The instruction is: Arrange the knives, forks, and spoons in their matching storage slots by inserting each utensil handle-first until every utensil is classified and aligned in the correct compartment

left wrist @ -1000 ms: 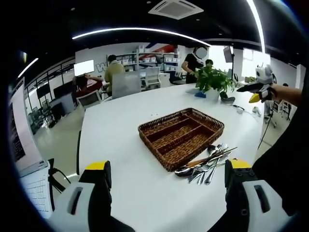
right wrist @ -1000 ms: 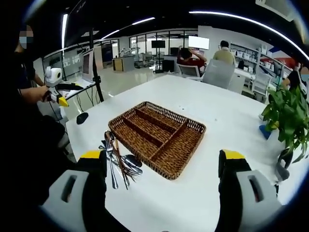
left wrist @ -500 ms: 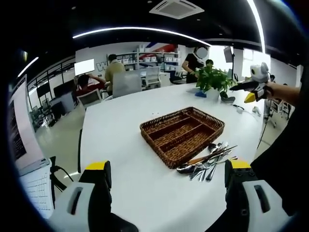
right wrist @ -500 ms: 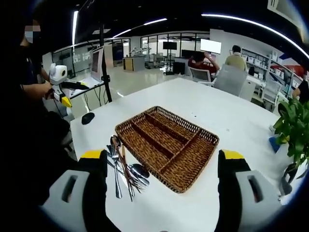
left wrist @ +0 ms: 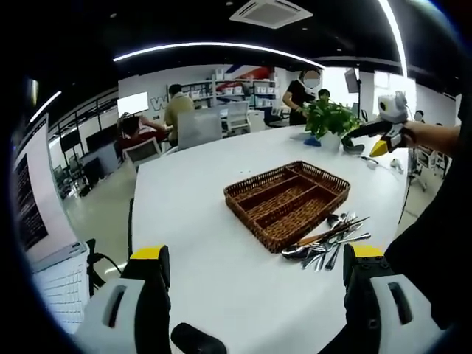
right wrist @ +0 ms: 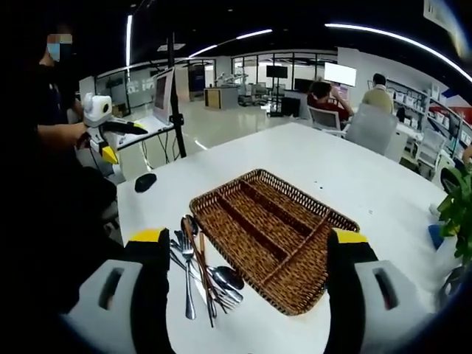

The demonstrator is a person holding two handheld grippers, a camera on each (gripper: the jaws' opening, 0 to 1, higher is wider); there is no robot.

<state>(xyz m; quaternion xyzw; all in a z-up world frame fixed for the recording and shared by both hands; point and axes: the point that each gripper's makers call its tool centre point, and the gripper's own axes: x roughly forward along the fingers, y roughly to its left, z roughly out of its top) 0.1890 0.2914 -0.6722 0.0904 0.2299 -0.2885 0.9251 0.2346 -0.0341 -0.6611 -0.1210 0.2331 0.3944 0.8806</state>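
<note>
1. My left claw (left wrist: pixel 254 269) sits at the bottom of the left gripper view with its jaws spread wide and nothing between them. It hangs above the white bench (left wrist: pixel 192 214), short of the work. A dark rounded object (left wrist: pixel 198 341) peeks up at the bottom edge between the jaws; I cannot tell what it is.

2. My right claw (right wrist: pixel 251 254) is likewise spread apart and empty at the bottom of the right gripper view. I judge both are held clear so I can look over the layout before the first pick.

3. The pile of cutlery (right wrist: pixel 200 269) lies loose on the bench in the lower centre of the right gripper view, just beside the near edge of the tray. It is spoons and forks mixed with a brown-handled piece, overlapping. In the left gripper view the same heap (left wrist: pixel 326 240) lies right of centre.

4. The wicker cutlery tray (right wrist: pixel 274 232) sits mid-frame, angled to me, its long slots and one cross slot all bare. Nothing is sorted yet.

5. A dark computer mouse (right wrist: pixel 145 181) rests at the bench's edge, left of centre.

6. At upper left, another person's hand holds a yellow-tipped gripper (right wrist: pixel 103 131), well apart from my work.

7. A potted plant (left wrist: pixel 328 118) stands at the bench's far end, upper right in the left gripper view.
</note>
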